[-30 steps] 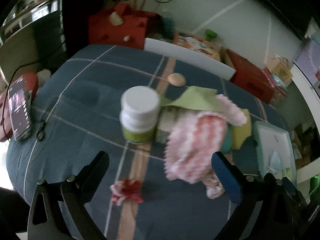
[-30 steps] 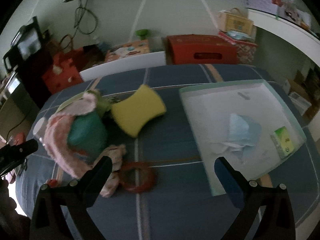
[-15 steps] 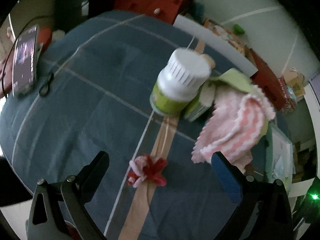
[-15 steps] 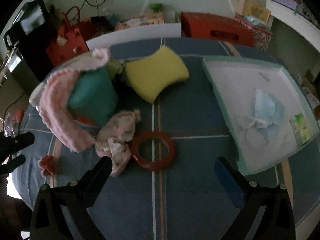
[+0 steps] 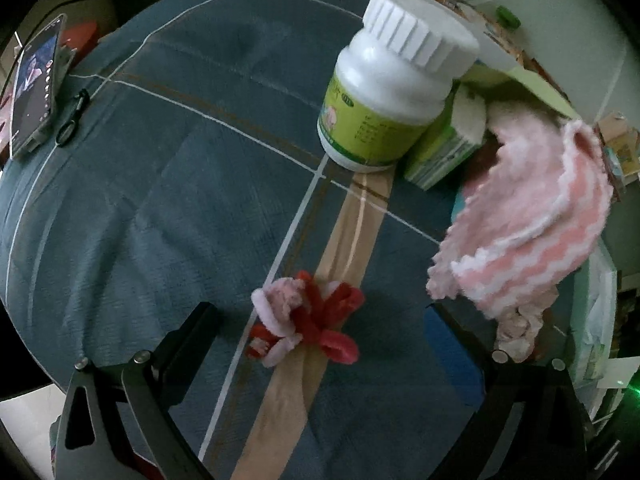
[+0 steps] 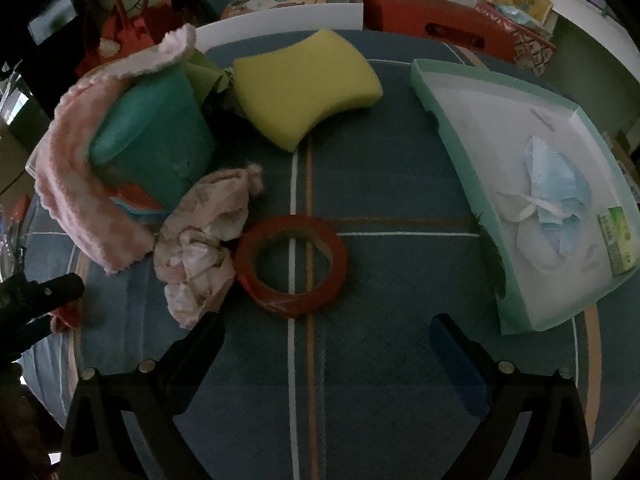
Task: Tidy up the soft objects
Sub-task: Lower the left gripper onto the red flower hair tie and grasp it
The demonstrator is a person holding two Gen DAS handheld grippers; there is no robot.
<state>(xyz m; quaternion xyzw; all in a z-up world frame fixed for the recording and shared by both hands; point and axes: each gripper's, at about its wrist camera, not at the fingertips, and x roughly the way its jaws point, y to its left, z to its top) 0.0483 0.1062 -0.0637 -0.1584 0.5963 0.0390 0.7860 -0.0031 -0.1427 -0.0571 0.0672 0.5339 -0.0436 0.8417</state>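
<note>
Left gripper [image 5: 320,320] gapes over the pipe-cleaner flower [image 5: 306,322] — nothing held. Right gripper [image 6: 326,330] — spread, empty — sits just below the tape roll [image 6: 291,264].

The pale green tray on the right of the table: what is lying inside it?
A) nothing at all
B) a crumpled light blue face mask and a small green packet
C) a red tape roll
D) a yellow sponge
B: in the right wrist view the pale green tray holds a crumpled light blue face mask and a small green packet, while the yellow sponge and red tape roll lie outside it on the cloth.
</note>
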